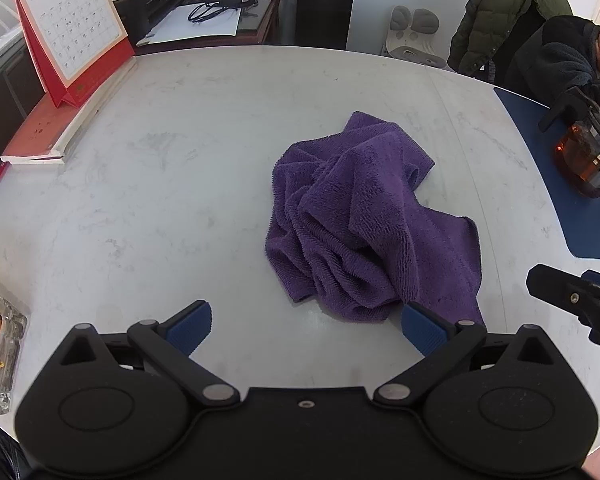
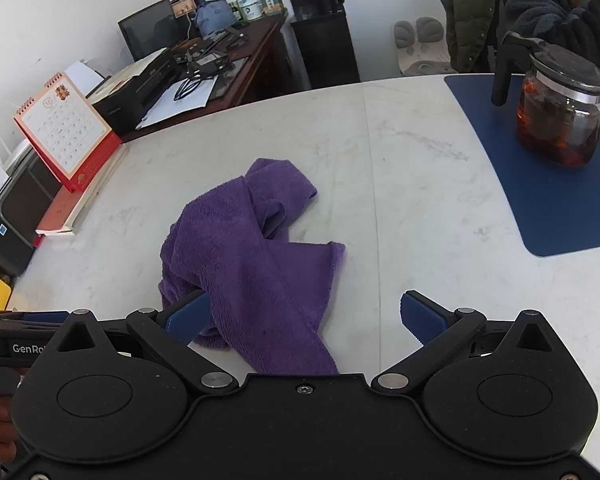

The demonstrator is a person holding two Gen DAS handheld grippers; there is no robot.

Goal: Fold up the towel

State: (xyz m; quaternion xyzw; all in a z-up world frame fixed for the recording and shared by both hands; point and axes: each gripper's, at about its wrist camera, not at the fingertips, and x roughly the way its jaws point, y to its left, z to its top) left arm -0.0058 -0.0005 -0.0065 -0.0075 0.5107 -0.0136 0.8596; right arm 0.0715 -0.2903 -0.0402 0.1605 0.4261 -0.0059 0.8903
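The towel (image 1: pixel 364 216) is lying crumpled mid-table (image 1: pixel 160 200), looking soft, light and limp; it is likely sagging wherever lifted, so corners are the best hold. Both the left gripper (image 1: pixel 306 330) and right gripper (image 2: pixel 305 320) are gaping wide, holding nothing; the near corner (image 2: pixel 300 360) is sitting between the right one's fingers.

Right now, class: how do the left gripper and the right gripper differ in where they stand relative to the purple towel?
The right gripper has a towel flap running between its fingers; the left gripper has bare table there. The left gripper meets the towel only beside one finger. Both are open and grip nothing.
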